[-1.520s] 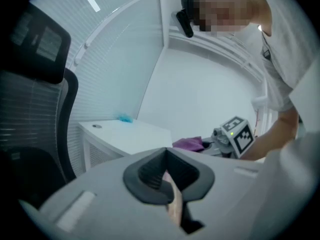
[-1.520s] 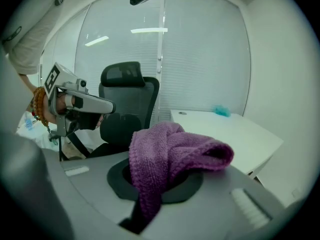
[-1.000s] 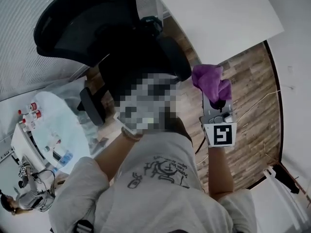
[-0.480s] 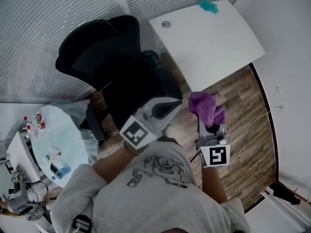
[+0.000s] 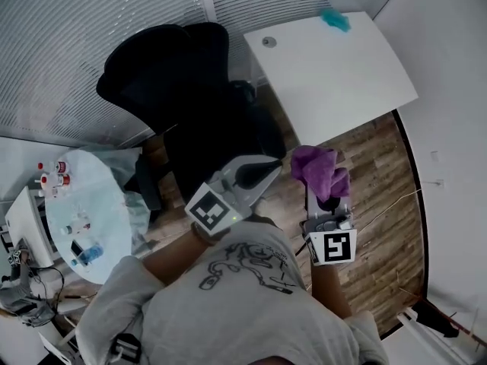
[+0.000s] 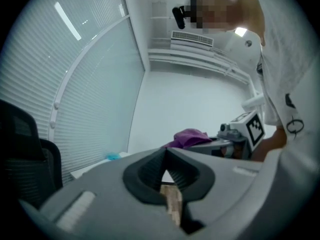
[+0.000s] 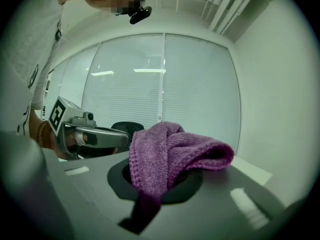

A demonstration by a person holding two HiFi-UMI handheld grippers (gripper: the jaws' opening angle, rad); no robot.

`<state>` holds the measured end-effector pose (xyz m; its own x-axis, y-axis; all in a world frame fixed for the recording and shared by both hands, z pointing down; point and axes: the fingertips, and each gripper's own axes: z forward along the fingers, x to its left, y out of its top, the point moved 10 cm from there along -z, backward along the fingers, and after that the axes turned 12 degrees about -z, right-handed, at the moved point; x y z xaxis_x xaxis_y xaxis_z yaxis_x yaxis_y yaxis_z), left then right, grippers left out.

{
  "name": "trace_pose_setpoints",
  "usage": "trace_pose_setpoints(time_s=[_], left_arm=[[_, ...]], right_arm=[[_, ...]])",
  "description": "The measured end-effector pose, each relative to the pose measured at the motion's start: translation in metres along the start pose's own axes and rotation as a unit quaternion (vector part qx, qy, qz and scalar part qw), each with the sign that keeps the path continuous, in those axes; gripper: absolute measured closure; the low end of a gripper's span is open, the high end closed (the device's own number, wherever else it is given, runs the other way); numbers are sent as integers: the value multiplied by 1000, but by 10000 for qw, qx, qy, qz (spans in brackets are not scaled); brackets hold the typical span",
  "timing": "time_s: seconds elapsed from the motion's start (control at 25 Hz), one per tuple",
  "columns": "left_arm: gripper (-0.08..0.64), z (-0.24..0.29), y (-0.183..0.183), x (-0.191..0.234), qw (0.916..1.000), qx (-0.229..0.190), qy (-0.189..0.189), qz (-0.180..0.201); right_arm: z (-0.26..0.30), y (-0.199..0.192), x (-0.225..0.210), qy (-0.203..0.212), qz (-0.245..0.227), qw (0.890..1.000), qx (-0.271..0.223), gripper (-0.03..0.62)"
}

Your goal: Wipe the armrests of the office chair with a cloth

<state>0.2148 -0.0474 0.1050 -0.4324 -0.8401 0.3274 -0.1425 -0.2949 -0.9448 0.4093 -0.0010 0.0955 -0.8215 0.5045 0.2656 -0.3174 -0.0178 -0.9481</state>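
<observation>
A black office chair [image 5: 179,74] stands by the blinds in the head view, its near armrest [image 5: 148,179] at lower left and the far armrest [image 5: 243,93] beside the desk. My right gripper [image 5: 326,192] is shut on a purple cloth [image 5: 317,169], held over the wood floor right of the chair; the cloth [image 7: 167,156] drapes over its jaws. My left gripper [image 5: 262,175] is shut with nothing in it, just in front of the chair seat, its jaws [image 6: 165,156] tip to tip. Neither touches an armrest.
A white desk [image 5: 335,67] with a teal item [image 5: 335,19] stands right of the chair. A round glass table [image 5: 80,211] with small bottles [image 5: 49,173] is at left. Window blinds [image 5: 91,21] run behind the chair. Wood floor [image 5: 388,181] lies to the right.
The head view has swung so chair and desk sit lower and more central. My left gripper came into plain view pointing toward the chair; the right one with the cloth drifted slightly down-left.
</observation>
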Motion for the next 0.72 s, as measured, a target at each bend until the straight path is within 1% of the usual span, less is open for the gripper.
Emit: trace_pose_setpoints(time_s=[0.24, 0.36, 0.56, 0.72], left_arm=[[560, -21, -7, -15, 9981, -253, 569, -37], [560, -35, -13, -19, 9955, -281, 893, -109], [560, -66, -21, -28, 9895, -452, 1367, -146], [560, -100, -23, -35, 9824, -577, 1773, -136]], right_arm=[[0, 6, 9, 528, -64, 9984, -199, 561], [4, 7, 16, 809, -66, 9962, -303, 561], [14, 10, 39, 1237, -107, 9912, -459, 561], [24, 21, 69, 1699, -188, 9833, -624, 560]])
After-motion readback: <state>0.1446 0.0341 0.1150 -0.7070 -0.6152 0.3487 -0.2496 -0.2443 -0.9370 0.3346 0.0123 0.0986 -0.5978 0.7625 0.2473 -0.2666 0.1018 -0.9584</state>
